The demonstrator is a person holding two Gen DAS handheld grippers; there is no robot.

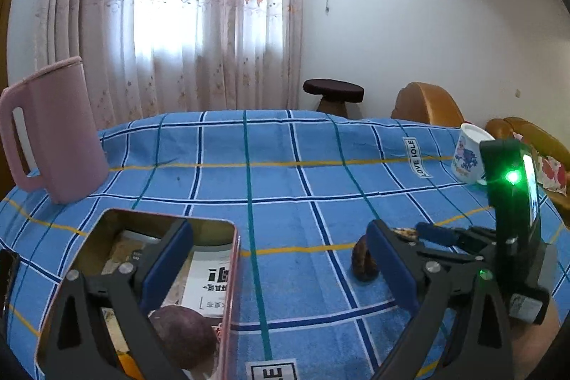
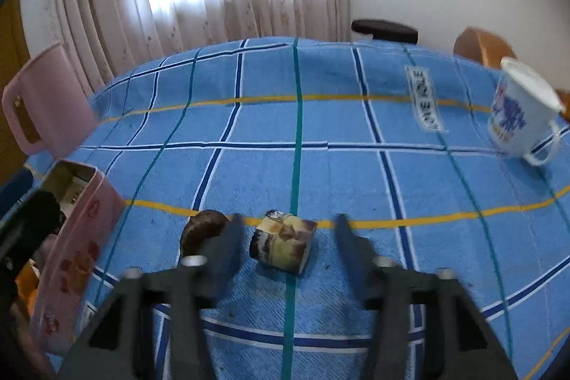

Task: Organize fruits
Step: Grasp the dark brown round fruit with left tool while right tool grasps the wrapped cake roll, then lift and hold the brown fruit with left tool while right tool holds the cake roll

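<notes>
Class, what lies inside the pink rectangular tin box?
Inside the pink rectangular tin box: a dark purple round fruit, printed paper, something orange. The left claw covers the rest.

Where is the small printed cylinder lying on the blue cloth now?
In the right wrist view, the printed cylinder lies on its side between the open right hand-held gripper's fingers, right of the brown fruit.

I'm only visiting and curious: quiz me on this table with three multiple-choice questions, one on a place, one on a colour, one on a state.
1. Where is the purple fruit? A in the pink box; B on bare cloth; C held in a gripper.
2. The tablecloth is? A red; B blue checked; C plain white.
3. The right gripper is? A shut empty; B clamping something; C open around a small patterned cylinder.
Answers: A, it lies inside the box; B, blue squares throughout; C, gaps show beside the cylinder.
</notes>
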